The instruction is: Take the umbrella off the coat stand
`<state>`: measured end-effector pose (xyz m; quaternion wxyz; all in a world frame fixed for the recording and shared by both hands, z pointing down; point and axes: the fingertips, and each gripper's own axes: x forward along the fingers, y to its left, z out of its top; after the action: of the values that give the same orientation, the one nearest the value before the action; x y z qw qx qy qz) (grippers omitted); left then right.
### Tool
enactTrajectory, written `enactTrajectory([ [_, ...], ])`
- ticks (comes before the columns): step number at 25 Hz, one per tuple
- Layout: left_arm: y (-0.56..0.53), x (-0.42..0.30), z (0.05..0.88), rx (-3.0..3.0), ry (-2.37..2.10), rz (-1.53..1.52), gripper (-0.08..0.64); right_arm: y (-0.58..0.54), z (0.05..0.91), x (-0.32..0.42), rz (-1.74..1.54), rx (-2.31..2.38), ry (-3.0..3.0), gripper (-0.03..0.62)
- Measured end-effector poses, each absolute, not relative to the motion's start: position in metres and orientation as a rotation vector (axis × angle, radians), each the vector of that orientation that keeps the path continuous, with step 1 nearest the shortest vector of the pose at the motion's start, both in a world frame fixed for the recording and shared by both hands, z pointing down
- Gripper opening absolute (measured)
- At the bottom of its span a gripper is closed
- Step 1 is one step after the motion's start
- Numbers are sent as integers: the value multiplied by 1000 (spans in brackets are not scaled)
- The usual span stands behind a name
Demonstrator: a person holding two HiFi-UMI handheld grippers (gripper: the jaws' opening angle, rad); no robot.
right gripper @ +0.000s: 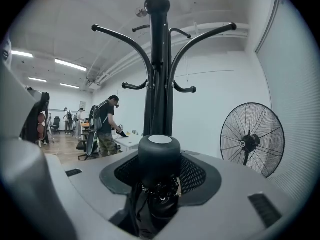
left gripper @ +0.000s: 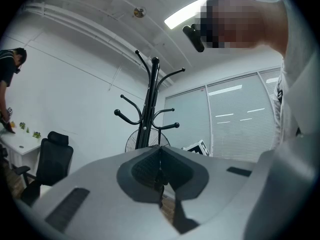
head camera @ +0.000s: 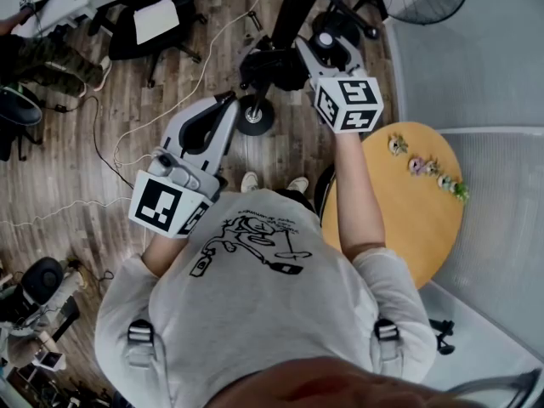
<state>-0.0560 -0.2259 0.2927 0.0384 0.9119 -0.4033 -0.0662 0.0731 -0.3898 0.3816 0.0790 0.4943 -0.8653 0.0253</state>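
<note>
The black coat stand (right gripper: 159,79) rises straight ahead in the right gripper view, its curved hooks bare. My right gripper (right gripper: 159,184) is shut on a folded black umbrella (right gripper: 159,156), whose round end cap points up between the jaws. In the head view the umbrella (head camera: 274,66) is a dark bundle beside the stand's pole (head camera: 293,7), with the right gripper (head camera: 299,53) on it. My left gripper (head camera: 228,102) hangs lower left of the stand's base (head camera: 255,116). Its jaws (left gripper: 160,176) are pressed together with nothing in them, and the stand (left gripper: 150,109) is beyond.
A round wooden table (head camera: 399,219) with small figurines (head camera: 425,168) is at my right. A standing fan (right gripper: 252,139) is right of the stand. An office chair (head camera: 153,24) and floor cables (head camera: 119,155) lie to the left. People (right gripper: 106,124) work at a desk further back.
</note>
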Motion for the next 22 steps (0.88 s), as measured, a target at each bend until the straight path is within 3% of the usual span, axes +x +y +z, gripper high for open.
enactTrajectory([
  [22, -230, -61, 292, 2803, -1226, -196, 9, -368, 342, 87, 50, 1546, -2609, 216],
])
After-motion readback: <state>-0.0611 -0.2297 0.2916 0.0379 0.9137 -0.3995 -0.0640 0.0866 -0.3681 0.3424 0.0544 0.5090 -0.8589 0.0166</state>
